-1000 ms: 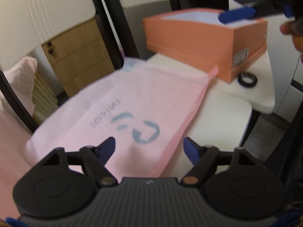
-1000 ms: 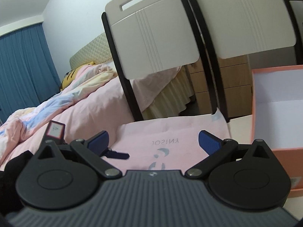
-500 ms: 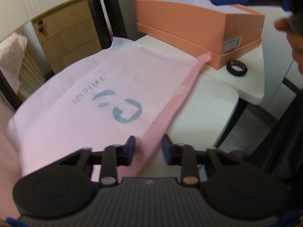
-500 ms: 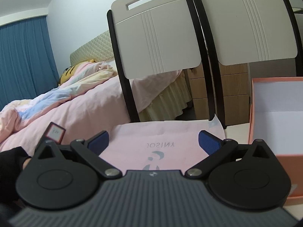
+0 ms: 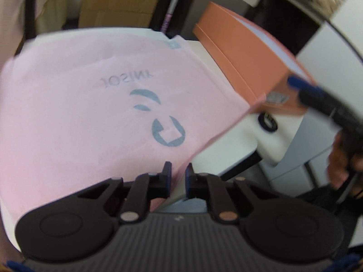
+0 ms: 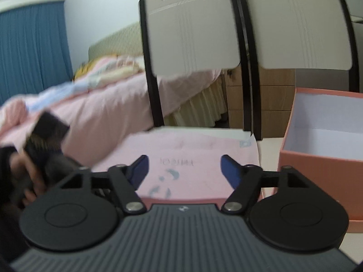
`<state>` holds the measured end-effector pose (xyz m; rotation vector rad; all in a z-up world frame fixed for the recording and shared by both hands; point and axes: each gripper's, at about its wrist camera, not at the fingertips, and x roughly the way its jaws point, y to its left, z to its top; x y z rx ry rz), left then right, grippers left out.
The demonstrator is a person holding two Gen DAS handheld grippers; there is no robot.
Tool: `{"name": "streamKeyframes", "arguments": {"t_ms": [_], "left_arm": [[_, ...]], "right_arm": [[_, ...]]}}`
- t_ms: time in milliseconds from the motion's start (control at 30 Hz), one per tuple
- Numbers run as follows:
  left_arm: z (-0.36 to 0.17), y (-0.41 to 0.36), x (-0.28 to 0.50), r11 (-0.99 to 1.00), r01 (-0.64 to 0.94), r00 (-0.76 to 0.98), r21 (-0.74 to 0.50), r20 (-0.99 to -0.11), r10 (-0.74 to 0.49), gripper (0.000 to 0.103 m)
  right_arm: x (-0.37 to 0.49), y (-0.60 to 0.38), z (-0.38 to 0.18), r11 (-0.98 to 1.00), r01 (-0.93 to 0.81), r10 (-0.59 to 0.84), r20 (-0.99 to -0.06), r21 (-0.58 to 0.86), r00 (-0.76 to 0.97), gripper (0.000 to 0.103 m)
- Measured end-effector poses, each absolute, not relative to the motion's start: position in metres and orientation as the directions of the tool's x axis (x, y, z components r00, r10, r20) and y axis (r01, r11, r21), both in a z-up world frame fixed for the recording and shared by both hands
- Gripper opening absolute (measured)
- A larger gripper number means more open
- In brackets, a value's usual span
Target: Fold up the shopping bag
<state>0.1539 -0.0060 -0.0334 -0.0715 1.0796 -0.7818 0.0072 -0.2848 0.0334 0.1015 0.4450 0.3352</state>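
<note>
On the white tabletop (image 5: 229, 156): one flat pink paper shopping bag (image 5: 86, 104), spread open-face with a grey-blue logo and mirrored lettering, one corner tab pale blue, near edge running past the table's rim. Beside it, touching at its far corner, one open orange cardboard box (image 6: 322, 140) with a white inside. Behind, two white chair backs (image 6: 195, 29) on black frames. Near the box, one small black ring (image 5: 267, 121). Two grippers: left gripper (image 5: 178, 178), closing, jaws nearly together with the bag's near edge between them; pinched or not, cannot tell. Right gripper (image 6: 185, 166), closing, still spread over the bag, nothing gripped.
</note>
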Motion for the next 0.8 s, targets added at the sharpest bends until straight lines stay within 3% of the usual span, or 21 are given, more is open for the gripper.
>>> {"name": "streamKeyframes", "arguments": {"t_ms": [67, 233, 433, 633, 733, 800], "left_arm": [[-0.035, 0.0, 0.159, 0.733, 0.504, 0.22, -0.458, -0.752, -0.621, 0.012], [-0.041, 0.01, 0.172, 0.726, 0.42, 0.186, -0.545, -0.731, -0.657, 0.012], [-0.048, 0.018, 0.18, 0.728, 0.355, 0.18, -0.587, -0.721, -0.669, 0.013], [-0.048, 0.013, 0.182, 0.735, 0.365, 0.197, -0.571, -0.724, -0.661, 0.017], [-0.041, 0.01, 0.18, 0.756, 0.404, 0.249, -0.515, -0.734, -0.632, 0.031], [-0.034, 0.006, 0.177, 0.772, 0.438, 0.291, -0.461, -0.739, -0.607, 0.059]], "right_arm": [[0.013, -0.278, 0.026, 0.938, -0.32, 0.347, -0.429, 0.136, 0.834, 0.055], [0.027, -0.251, 0.006, 0.919, -0.385, 0.371, -0.5, 0.08, 0.782, 0.038], [0.04, -0.214, -0.014, 0.883, -0.467, 0.389, -0.49, -0.042, 0.78, 0.036], [0.061, -0.204, -0.028, 0.889, -0.456, 0.381, -0.511, -0.025, 0.771, 0.036], [0.067, -0.202, -0.032, 0.893, -0.451, 0.379, -0.525, -0.01, 0.762, 0.036], [0.071, -0.201, -0.036, 0.896, -0.445, 0.37, -0.541, -0.008, 0.756, 0.036]]}}
